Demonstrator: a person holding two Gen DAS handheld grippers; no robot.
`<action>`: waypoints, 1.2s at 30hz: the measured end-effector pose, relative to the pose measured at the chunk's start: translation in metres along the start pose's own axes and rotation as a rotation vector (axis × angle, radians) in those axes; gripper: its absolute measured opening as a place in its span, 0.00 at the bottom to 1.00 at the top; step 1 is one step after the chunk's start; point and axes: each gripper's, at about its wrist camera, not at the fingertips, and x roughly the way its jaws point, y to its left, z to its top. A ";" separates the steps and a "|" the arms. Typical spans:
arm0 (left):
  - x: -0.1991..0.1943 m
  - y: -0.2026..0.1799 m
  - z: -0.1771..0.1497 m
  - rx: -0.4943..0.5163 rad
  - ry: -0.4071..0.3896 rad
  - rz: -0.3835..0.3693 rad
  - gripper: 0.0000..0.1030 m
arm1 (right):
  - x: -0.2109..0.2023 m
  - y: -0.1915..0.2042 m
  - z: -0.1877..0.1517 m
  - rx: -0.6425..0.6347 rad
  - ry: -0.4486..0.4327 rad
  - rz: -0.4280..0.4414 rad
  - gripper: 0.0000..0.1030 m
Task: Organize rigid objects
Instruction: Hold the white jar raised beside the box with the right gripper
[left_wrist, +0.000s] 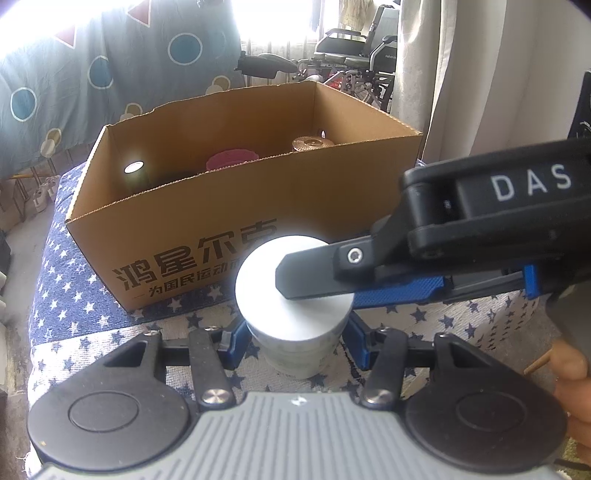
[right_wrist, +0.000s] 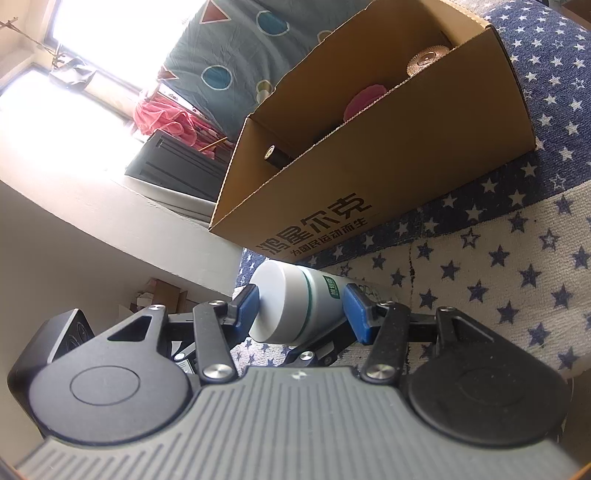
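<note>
A white jar with a flat white lid stands on the star-patterned cloth, just in front of an open cardboard box. My left gripper is shut on the jar's body, a blue pad pressing each side. My right gripper reaches in from the right, rolled onto its side. One black finger lies over the lid and the other passes beside the body. In the right wrist view the jar sits between the right gripper's blue pads without a clear squeeze.
The box holds a red scalloped piece, a copper ribbed lid and a dark cylinder. A patterned sheet hangs behind, a wheelchair and curtain stand at the back. A hand shows at the right edge.
</note>
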 end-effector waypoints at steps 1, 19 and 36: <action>0.001 -0.001 0.000 0.000 0.005 0.002 0.52 | -0.001 -0.001 0.000 0.003 0.001 0.003 0.50; 0.000 -0.007 -0.002 -0.001 0.013 0.017 0.52 | -0.001 -0.005 -0.003 0.012 0.005 0.005 0.52; -0.001 -0.006 -0.004 -0.030 0.016 0.004 0.52 | 0.002 -0.001 -0.003 -0.002 0.013 -0.012 0.53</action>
